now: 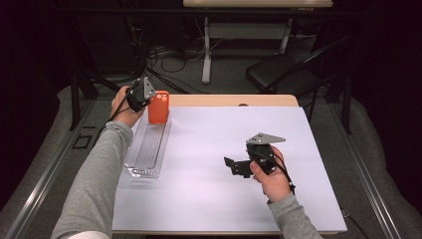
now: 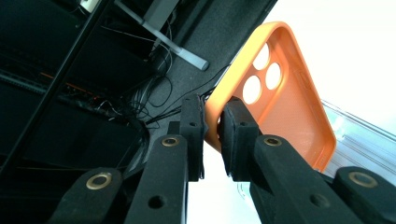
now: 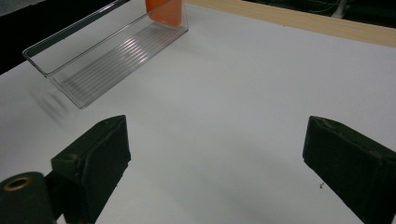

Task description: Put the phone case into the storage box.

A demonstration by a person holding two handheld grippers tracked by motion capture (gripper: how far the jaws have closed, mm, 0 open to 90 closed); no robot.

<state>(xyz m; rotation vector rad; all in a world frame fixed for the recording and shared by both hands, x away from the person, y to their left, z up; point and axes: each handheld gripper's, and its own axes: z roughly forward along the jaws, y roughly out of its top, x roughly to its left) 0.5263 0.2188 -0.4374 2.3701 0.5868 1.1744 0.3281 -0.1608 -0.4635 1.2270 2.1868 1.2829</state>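
An orange phone case stands upright at the far end of a clear plastic tray on the left of the white table. My left gripper is shut on the case's left edge. In the left gripper view the two pads pinch the rim of the case, whose inside and camera holes face me, with my left gripper tight around it. My right gripper rests low over the table's middle right, open, with nothing between its jaws. From there the tray and case lie far ahead.
The white table has a wooden strip along its far edge. A dark chair and a table leg with cables stand on the floor behind it. The tray's ribbed wall lies below the case.
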